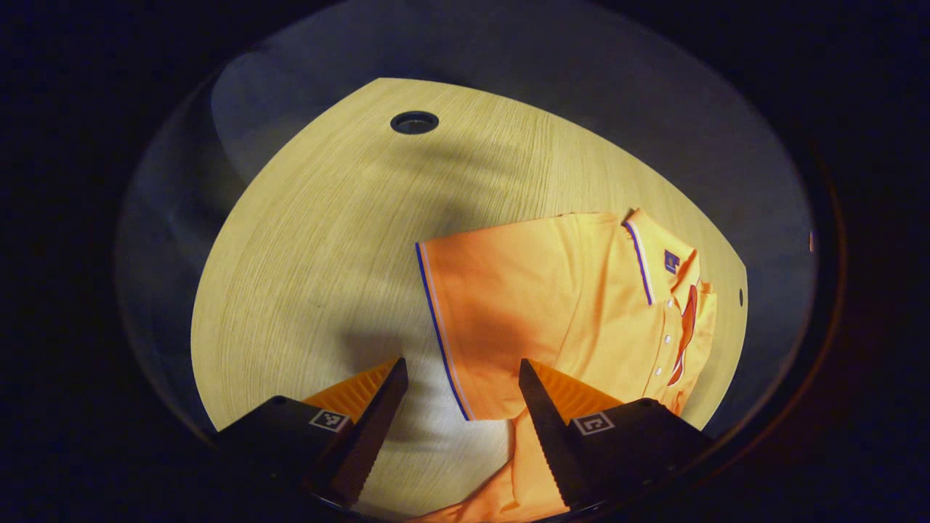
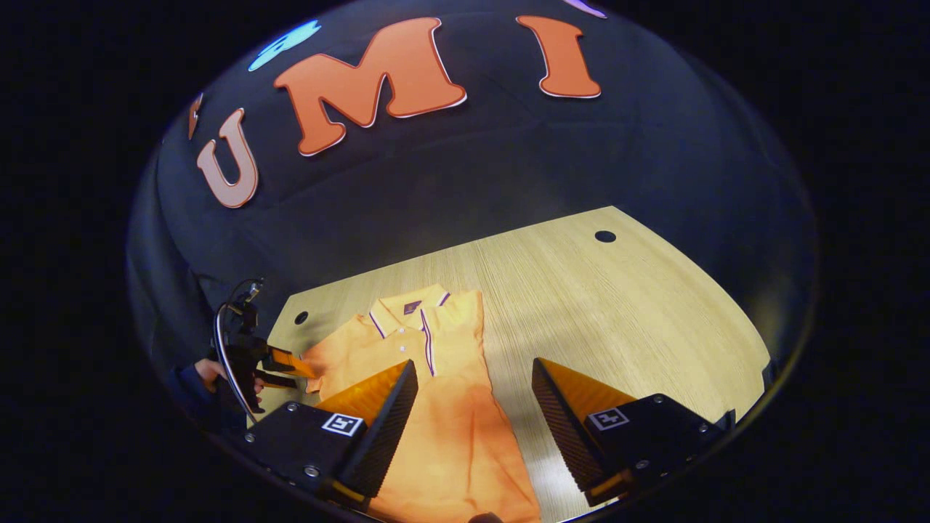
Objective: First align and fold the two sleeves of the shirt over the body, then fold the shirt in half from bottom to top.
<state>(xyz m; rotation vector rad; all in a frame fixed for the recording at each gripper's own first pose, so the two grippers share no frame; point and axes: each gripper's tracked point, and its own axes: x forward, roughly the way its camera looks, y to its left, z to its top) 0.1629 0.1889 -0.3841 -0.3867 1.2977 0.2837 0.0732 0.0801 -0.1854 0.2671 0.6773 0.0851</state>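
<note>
An orange polo shirt (image 1: 581, 305) lies flat on the wooden table (image 1: 320, 247), collar (image 1: 672, 258) to the right in the left gripper view. Its near sleeve (image 1: 501, 290) spreads toward my left gripper (image 1: 461, 367). That gripper is open, and the sleeve's blue-trimmed hem (image 1: 439, 341) runs between its fingers. In the right gripper view the shirt (image 2: 443, 407) lies with its collar (image 2: 408, 305) at the far end. My right gripper (image 2: 474, 367) hangs open over the shirt's body. The left gripper (image 2: 285, 369), held by a hand (image 2: 207, 374), sits at the sleeve (image 2: 330, 356).
The table has a round cable hole (image 1: 414, 122) far from the shirt and a smaller hole (image 2: 301, 317) near the collar corner. Bare wood (image 2: 617, 312) stretches to the right of the shirt. The table edge (image 2: 755, 363) curves close on the right.
</note>
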